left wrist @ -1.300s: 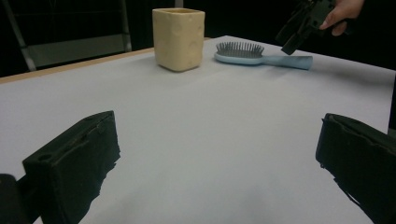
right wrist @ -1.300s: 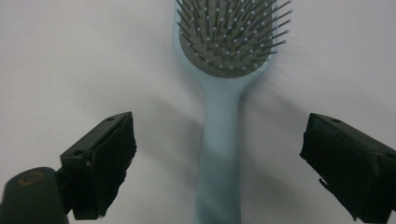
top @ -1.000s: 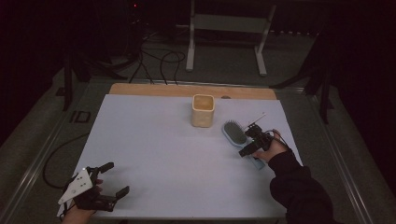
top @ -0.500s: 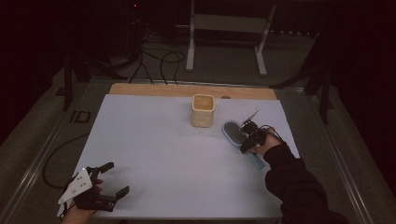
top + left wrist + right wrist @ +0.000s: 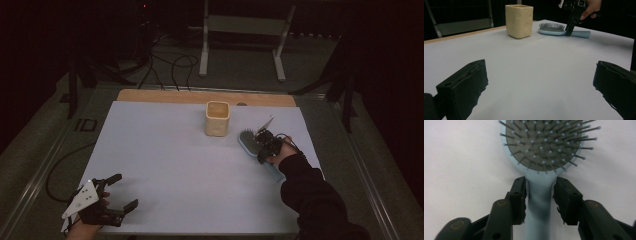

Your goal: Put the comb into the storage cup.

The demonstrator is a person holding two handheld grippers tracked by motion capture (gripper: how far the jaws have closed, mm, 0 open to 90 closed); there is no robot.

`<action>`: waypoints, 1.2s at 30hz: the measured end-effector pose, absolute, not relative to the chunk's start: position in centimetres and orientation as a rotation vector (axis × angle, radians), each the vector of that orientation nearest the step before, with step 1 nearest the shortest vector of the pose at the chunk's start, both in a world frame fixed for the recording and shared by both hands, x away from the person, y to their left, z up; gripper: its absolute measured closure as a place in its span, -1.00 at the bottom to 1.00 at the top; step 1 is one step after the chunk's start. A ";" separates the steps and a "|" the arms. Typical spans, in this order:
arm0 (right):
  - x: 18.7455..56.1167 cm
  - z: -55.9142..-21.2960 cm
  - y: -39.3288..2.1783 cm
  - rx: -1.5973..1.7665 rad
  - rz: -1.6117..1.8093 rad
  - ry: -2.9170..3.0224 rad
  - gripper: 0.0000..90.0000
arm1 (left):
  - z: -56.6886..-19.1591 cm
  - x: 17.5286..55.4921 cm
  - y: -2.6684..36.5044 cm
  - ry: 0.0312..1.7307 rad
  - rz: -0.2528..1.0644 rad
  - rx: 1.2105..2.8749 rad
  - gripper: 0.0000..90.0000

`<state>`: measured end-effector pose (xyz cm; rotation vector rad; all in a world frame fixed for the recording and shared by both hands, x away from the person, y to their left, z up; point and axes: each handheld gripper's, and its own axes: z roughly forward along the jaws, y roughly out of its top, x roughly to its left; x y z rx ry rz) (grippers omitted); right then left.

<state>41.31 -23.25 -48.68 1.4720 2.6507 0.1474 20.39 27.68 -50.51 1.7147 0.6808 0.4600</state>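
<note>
The light-blue hairbrush (image 5: 254, 148) lay bristles-up near the right edge of the white table (image 5: 170, 165), just right of the cream cup (image 5: 217, 118). The right gripper (image 5: 539, 195) stood over the neck of its handle – jaws had just been closing, one on each side of the handle, the left pad at it, the right with a sliver of gap. The left gripper (image 5: 116, 192) rested at the near left corner – jaws wide, nothing between them.
</note>
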 end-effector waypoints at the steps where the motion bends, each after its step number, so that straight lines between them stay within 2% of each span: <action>1: 41.4 -48.7 -23.3 1.494 0.148 2.647 0.41 | -50.5 20.4 27.7 0.682 0.459 1.716 -1.00; 4: 41.5 -49.1 -23.1 1.525 0.122 2.656 0.51 | -50.5 20.4 27.6 0.684 0.459 1.717 -1.00; 20: 41.3 -49.1 -22.7 1.521 0.095 2.629 0.53 | -50.6 20.4 27.6 0.681 0.460 1.723 -1.00; 36: 39.3 -49.0 -23.1 1.582 0.275 2.444 0.57 | -50.6 20.4 27.6 0.686 0.460 1.719 -1.00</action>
